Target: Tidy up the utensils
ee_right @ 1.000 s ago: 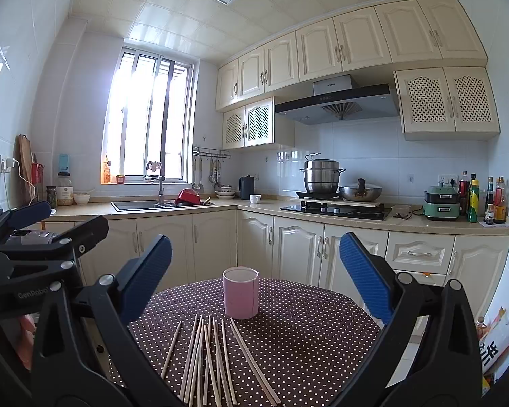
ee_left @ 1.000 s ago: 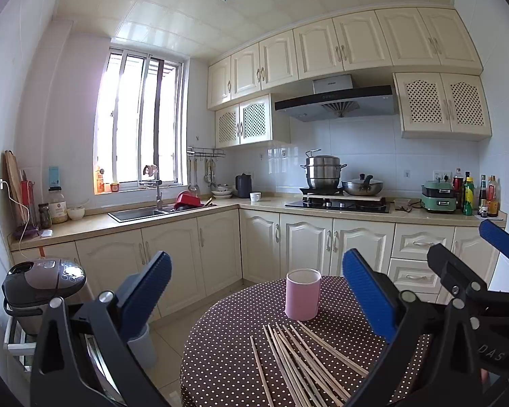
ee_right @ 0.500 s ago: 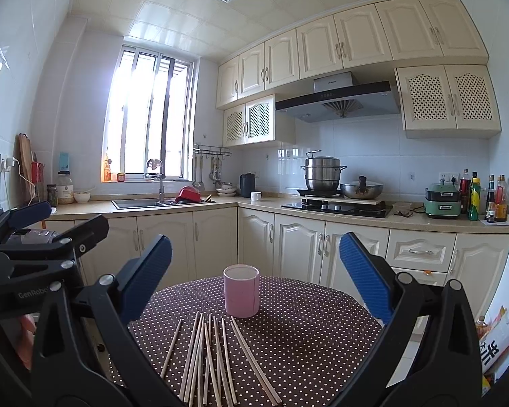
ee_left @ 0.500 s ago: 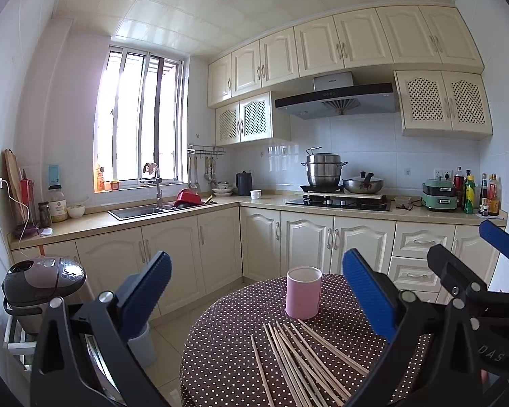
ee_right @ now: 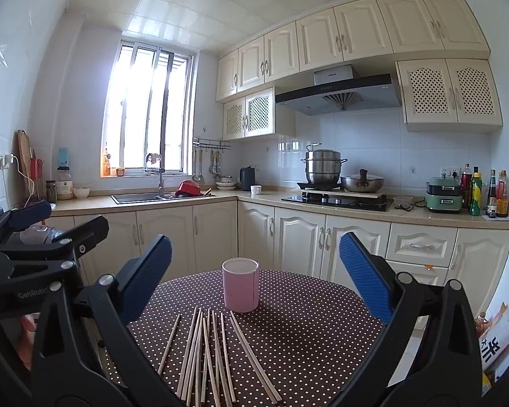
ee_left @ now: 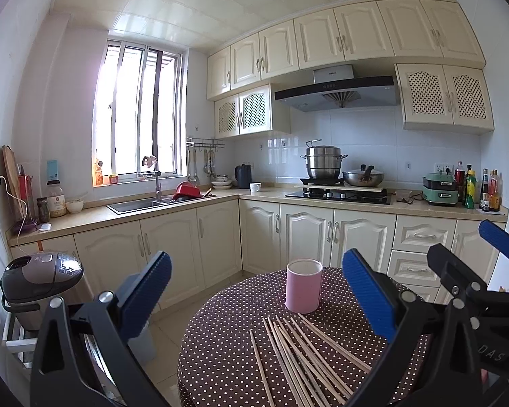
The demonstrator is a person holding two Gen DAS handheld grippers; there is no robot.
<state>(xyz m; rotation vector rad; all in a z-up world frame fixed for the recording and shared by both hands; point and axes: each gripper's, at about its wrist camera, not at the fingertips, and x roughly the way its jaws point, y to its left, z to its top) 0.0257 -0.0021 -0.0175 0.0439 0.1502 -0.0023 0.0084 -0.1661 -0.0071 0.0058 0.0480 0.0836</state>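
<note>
A pink cup (ee_left: 304,285) (ee_right: 240,284) stands upright on a round table with a brown polka-dot cloth (ee_left: 220,356) (ee_right: 308,325). Several wooden chopsticks (ee_left: 298,352) (ee_right: 210,352) lie loose on the cloth in front of the cup. My left gripper (ee_left: 254,302) is open and empty, held above the table's near left side. My right gripper (ee_right: 254,281) is open and empty, held above the near edge, facing the cup. Each gripper shows at the edge of the other's view, the right one (ee_left: 475,271) and the left one (ee_right: 40,234).
Kitchen counters and cabinets (ee_right: 298,234) run behind the table, with a sink (ee_left: 135,205), a stove with pots (ee_left: 339,176) and bottles (ee_right: 492,193). A rice cooker (ee_left: 37,278) sits on a rack at the left. Bags (ee_right: 495,339) lie on the floor at the right.
</note>
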